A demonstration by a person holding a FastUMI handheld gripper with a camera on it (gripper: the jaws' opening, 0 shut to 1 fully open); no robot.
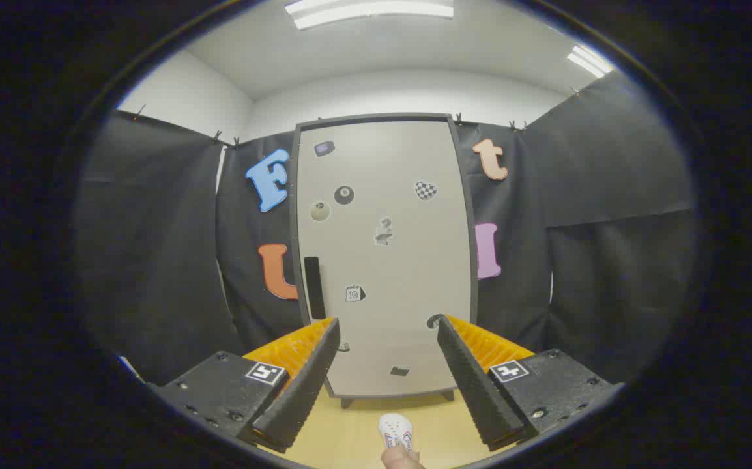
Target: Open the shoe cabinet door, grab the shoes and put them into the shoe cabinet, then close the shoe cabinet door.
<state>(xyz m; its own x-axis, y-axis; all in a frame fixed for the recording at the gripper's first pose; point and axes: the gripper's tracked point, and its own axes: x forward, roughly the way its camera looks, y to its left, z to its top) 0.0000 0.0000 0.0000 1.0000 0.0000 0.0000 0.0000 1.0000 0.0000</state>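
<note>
A tall pale shoe cabinet with a dark frame stands upright straight ahead, its door closed and dotted with several small stickers. A black vertical handle sits on the door's left side, just above my left finger. My gripper is open, its fingers spread wide with nothing between them, some way short of the cabinet. On the wooden floor below, between the fingers and nearer than the cabinet, the toe of a small white shoe shows, with a fingertip of a person's hand at it.
Black cloth walls close the booth on both sides of the cabinet and behind it. The cabinet stands on short dark feet on the floor. Ceiling lights shine above.
</note>
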